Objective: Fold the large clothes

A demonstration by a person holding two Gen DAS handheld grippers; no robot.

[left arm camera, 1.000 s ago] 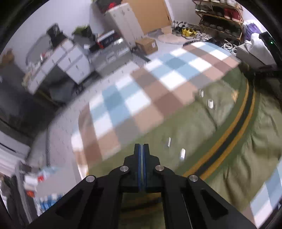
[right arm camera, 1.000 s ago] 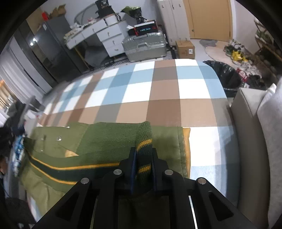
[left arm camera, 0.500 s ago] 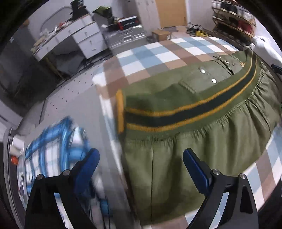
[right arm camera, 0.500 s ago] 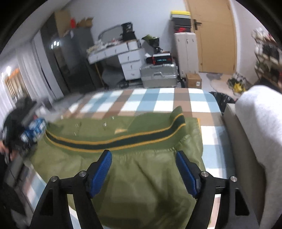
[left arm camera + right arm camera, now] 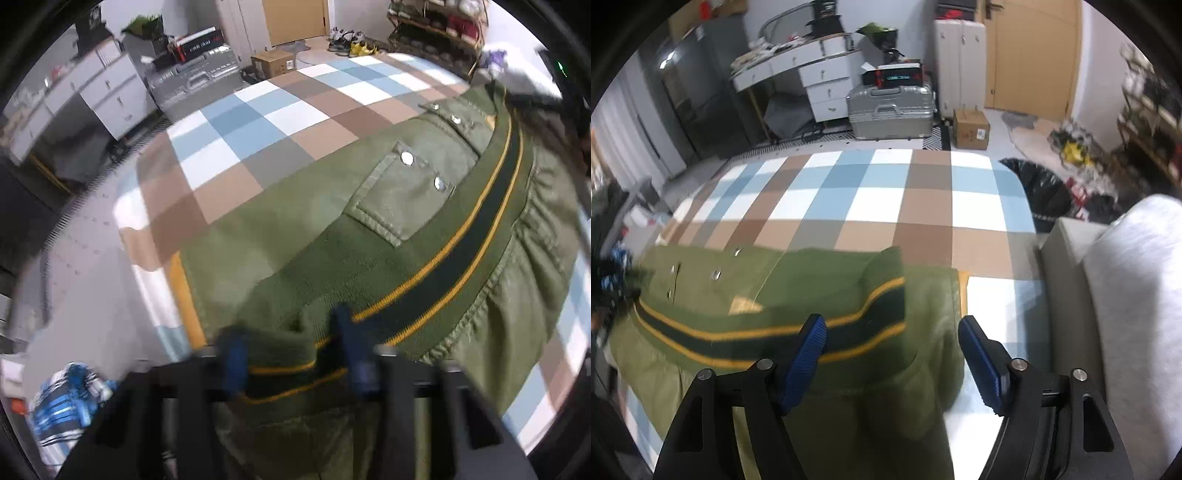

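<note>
Tilted steeply down, the left gripper [image 5: 291, 350] is closing its jaws on a raised fold of the striped hem band [image 5: 436, 284] of the green jacket [image 5: 399, 192], which spreads ahead of it over the checked blanket [image 5: 258, 122]. The right gripper [image 5: 892, 354], also angled down, hangs with jaws apart and closing, the jacket's corner [image 5: 923, 306] under and between its fingers, unpinched

Jacket [image 5: 820, 295] spread on the near part of the checked table [image 5: 886, 206]; suitcase [image 5: 890, 110] and cardboard box [image 5: 971, 129] on the floor beyond it; sofa [image 5: 1108, 295] just right of the table
</note>
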